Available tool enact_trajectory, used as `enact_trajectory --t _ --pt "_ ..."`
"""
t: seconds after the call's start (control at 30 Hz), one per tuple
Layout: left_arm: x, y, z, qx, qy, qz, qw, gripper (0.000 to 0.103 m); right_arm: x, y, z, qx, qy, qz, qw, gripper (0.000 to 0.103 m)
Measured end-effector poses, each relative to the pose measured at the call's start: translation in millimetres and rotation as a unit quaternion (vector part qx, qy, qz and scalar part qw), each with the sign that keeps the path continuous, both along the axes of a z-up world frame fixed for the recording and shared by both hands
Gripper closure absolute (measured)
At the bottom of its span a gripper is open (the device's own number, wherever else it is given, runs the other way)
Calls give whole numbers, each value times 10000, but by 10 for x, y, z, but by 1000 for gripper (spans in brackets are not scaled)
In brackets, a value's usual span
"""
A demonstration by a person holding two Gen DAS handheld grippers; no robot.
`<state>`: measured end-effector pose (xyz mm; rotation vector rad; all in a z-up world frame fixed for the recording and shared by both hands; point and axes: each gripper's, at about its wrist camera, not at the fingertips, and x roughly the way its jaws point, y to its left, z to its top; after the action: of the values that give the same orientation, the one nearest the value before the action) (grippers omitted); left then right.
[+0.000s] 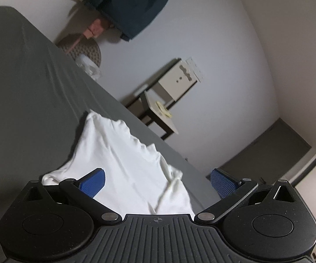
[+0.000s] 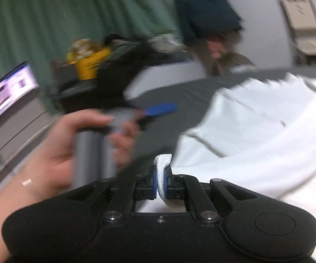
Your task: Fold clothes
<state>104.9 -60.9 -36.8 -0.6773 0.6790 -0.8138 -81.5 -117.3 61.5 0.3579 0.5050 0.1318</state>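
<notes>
A white garment lies rumpled on a grey bed sheet. My left gripper hovers over its near part, jaws wide apart, with nothing between the blue pads. In the right wrist view, the same white garment spreads to the right, and my right gripper is shut on a fold of its edge. A hand holds the left gripper's grey handle at left, its blue fingertip out over the grey sheet. The right wrist view is motion-blurred.
A dark blue garment hangs on the white wall. A small white side table and a woven basket stand past the bed edge. In the right wrist view, a lit laptop screen, a yellow item and dark clothes sit at left.
</notes>
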Motion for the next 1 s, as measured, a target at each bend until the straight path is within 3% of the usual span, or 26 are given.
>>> enact_trajectory --t 0.13,0.3,0.37,0.43,0.47,0.57,0.67,0.77,0.87,1.0 --pt "41 -121 -24 338 -12 -471 9983 0 6 294 -200 -236 361 321 9986 97" --pt "0 -278 -46 675 -109 -860 9940 0 86 202 -505 -8 1116 205 9935 92" --pt "-27 -337 -56 673 -110 -997 9927 0 21 68 -494 173 1071 67 9941 66" --pt "-54 -358 -82 575 -85 -988 9934 0 -111 -225 -407 369 731 -400 9958 48" --pt "-78 -352 -92 521 -85 -940 9942 0 -168 -428 -360 441 625 -800 9939 44" --pt "-146 -365 -110 359 -103 -834 9958 0 -325 -1199 -261 747 509 -2022 9752 44" --pt "-219 -480 -134 198 -134 -1111 9935 0 -389 -1902 -218 666 513 -2900 9533 44" --pt "-306 -662 -197 325 -173 -1389 9896 0 -296 -2406 -328 868 701 -3212 9404 44" --pt "-364 -802 -258 566 -237 -1624 9848 0 -201 -2750 -528 1574 587 -3440 9238 44" --pt "-409 -860 -323 420 -228 -1812 9823 0 -189 -2983 -859 2349 380 -3767 8952 44"
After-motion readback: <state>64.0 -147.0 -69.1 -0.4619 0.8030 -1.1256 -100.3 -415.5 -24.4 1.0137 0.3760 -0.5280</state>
